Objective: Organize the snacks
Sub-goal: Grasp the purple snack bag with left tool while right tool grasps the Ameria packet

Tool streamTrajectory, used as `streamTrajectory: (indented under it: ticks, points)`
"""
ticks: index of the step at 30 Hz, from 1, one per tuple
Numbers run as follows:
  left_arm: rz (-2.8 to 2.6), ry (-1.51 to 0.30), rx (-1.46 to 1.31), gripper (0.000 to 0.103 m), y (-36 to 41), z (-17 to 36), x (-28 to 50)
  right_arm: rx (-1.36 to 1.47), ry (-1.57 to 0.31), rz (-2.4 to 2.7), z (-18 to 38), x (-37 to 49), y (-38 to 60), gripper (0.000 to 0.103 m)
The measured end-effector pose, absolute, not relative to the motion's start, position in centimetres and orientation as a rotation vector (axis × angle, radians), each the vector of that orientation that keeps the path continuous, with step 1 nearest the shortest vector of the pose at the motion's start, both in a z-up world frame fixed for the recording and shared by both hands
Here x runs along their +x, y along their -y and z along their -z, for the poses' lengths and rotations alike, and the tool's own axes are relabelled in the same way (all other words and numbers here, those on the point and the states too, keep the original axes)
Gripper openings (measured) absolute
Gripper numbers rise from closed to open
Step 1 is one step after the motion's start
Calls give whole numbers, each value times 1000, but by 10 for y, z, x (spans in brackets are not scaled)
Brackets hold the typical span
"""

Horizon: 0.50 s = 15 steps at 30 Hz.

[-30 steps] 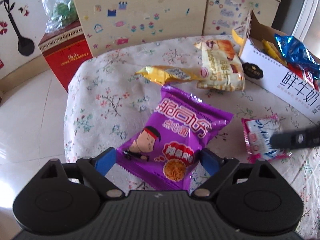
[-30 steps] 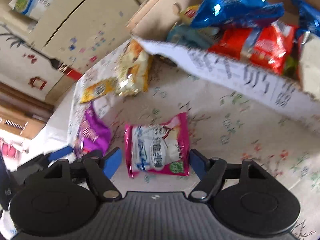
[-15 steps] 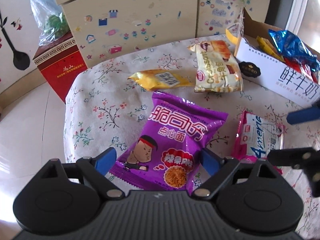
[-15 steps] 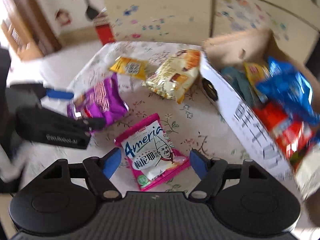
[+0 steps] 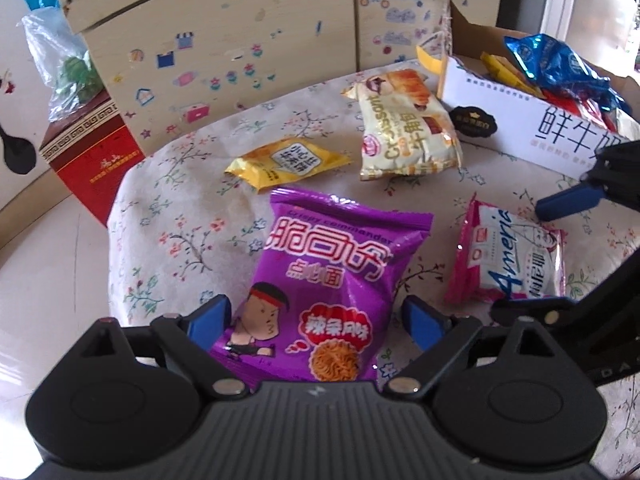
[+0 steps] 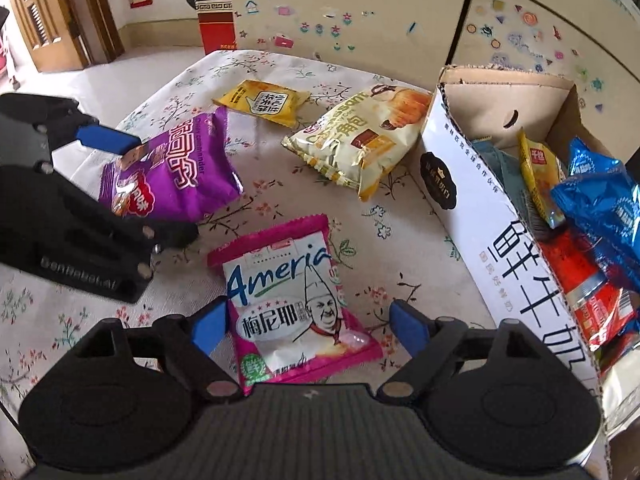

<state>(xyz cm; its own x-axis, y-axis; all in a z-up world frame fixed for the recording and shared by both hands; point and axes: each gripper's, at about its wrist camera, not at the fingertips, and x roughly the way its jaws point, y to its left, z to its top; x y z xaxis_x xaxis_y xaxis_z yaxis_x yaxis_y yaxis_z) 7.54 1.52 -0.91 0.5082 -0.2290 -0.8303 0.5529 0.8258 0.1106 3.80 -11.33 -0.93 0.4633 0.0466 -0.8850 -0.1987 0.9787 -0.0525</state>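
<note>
A purple noodle-snack bag [image 5: 340, 272] lies on the flowered tablecloth [image 5: 180, 232] between the blue pads of my left gripper [image 5: 316, 322], which stands open around it. The right wrist view shows the same bag [image 6: 180, 172] inside that gripper [image 6: 160, 190]. A pink and white Ameria bag [image 6: 292, 300] lies flat between the fingers of my right gripper [image 6: 308, 330]. Its jaws are opening and do not press on the bag. A white carton [image 6: 500, 220] on the right holds several packets, a blue bag [image 6: 600, 200] on top.
A yellow packet [image 6: 262, 102] and a cream croissant bag [image 6: 360, 140] lie farther back on the table. A stickered cabinet [image 5: 240, 40] stands behind it. A red box [image 5: 92, 160] sits on the floor to the left, past the table's edge.
My right gripper has rolled level, moved away from the carton and settled over the pink bag with wider jaws. It now shows at the right of the left wrist view. The left gripper has barely moved.
</note>
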Motion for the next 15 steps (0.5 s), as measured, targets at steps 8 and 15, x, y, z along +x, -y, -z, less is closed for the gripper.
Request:
streamTrajectory:
  ticks: [8, 15]
  points:
    - [502, -917, 386, 97, -13, 11, 76, -149, -1073, -146, 11, 39, 112, 91]
    - [553, -915, 386, 72, -12, 6, 70, -149, -1057, -137, 6, 38, 110, 66]
